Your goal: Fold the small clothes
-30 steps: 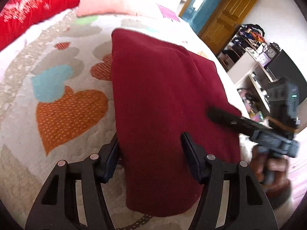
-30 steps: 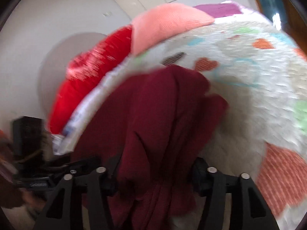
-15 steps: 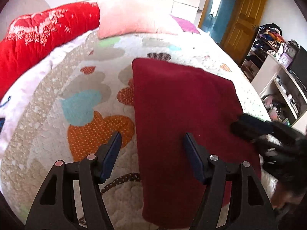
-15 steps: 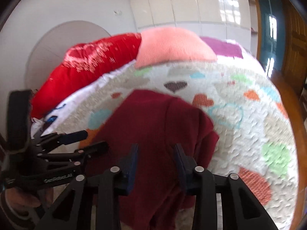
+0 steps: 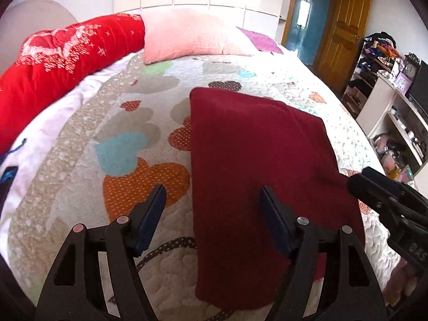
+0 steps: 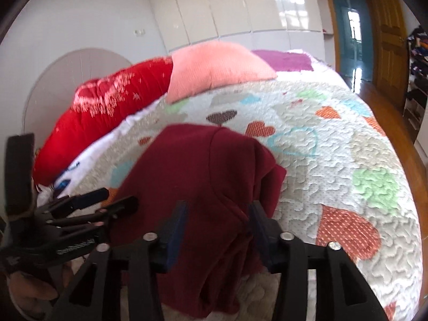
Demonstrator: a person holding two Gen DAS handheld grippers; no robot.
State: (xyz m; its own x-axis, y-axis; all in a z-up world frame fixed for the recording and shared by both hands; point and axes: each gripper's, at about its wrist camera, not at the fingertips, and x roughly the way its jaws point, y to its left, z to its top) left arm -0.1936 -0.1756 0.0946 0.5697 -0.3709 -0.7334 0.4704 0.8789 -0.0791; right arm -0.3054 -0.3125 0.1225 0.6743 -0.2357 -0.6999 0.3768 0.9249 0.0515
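A dark red garment point(image 5: 254, 147) lies folded in a long strip on the heart-patterned quilt point(image 5: 80, 160). My left gripper point(image 5: 211, 190) hovers over its near left edge. Its jaws are opening, and the pads touch nothing; the cloth edge shows below the gap. In the right wrist view the garment point(image 6: 200, 165) has a raised fold down its middle and a loose flap at the right. My right gripper point(image 6: 218, 204) is above its near end with its jaws opening. The cloth lies behind the gap and is not pinched. Each gripper shows in the other's view: right gripper point(image 5: 374, 187), left gripper point(image 6: 117, 198).
A red blanket point(image 5: 53, 67), a pink pillow point(image 5: 192, 37) and a purple cloth point(image 5: 260, 38) lie along the far side of the bed. Cluttered shelves point(image 5: 388, 93) and a wooden door point(image 5: 339, 34) stand to the right. A hand point(image 6: 29, 286) holds the left gripper.
Both grippers have drawn back and up from the garment, which was bunched between the right fingers and now lies flat. The left jaws widened; the right jaws narrowed, then widened.
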